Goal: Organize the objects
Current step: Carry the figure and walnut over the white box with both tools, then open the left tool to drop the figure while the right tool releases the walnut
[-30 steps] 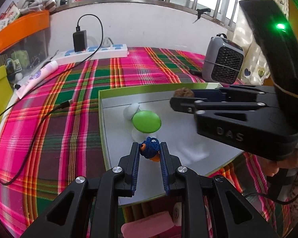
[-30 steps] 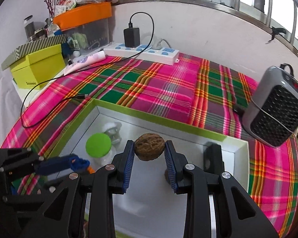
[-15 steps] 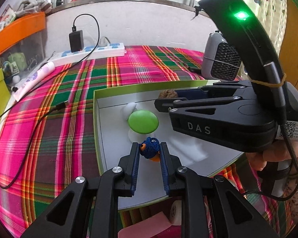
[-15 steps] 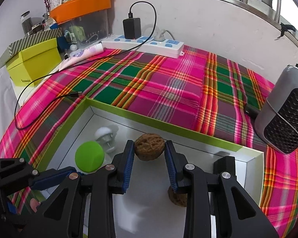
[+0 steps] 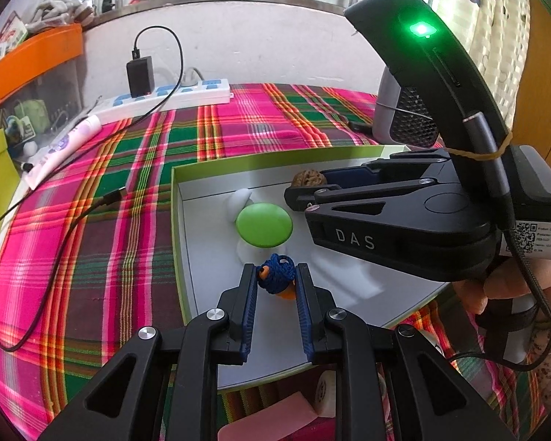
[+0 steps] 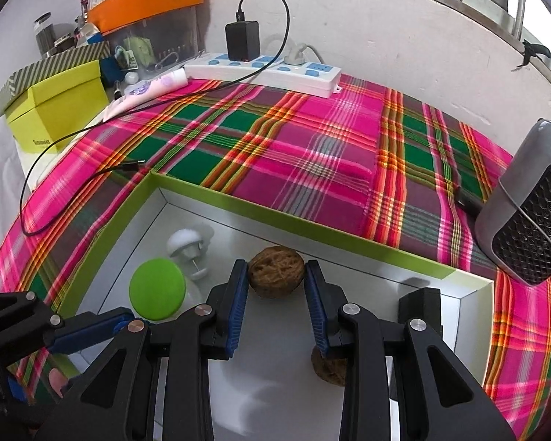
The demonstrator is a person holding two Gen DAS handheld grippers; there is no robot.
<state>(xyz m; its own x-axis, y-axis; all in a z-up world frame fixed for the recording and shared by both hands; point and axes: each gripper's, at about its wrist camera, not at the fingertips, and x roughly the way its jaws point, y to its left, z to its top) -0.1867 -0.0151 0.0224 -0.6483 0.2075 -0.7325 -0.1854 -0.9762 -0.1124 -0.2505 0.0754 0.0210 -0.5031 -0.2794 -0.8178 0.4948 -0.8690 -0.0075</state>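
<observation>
My left gripper (image 5: pixel 275 279) is shut on a small blue knitted toy with orange parts (image 5: pixel 275 277), held over the near left part of a green-rimmed white tray (image 5: pixel 187 257). My right gripper (image 6: pixel 276 275) is shut on a brown walnut (image 6: pixel 276 275) over the tray's (image 6: pixel 294 228) middle; the walnut also shows in the left wrist view (image 5: pixel 308 178). A green round lid (image 5: pixel 263 224) (image 6: pixel 157 294) and a white round piece (image 6: pixel 185 244) lie in the tray. A second walnut (image 6: pixel 328 367) lies in the tray, partly hidden by my right finger.
The tray sits on a pink and green plaid cloth (image 6: pixel 312 147). A grey heater (image 6: pixel 532 220) stands at the right. A white power strip (image 6: pixel 264 70) with a black charger, a black cable (image 6: pixel 73 136), a yellow-green box (image 6: pixel 55 106) and a pink object (image 5: pixel 272 422) lie around.
Both grippers have shifted slightly over the tray while keeping their objects. The right gripper has moved nearer, and now reaches past the green lid in the left wrist view.
</observation>
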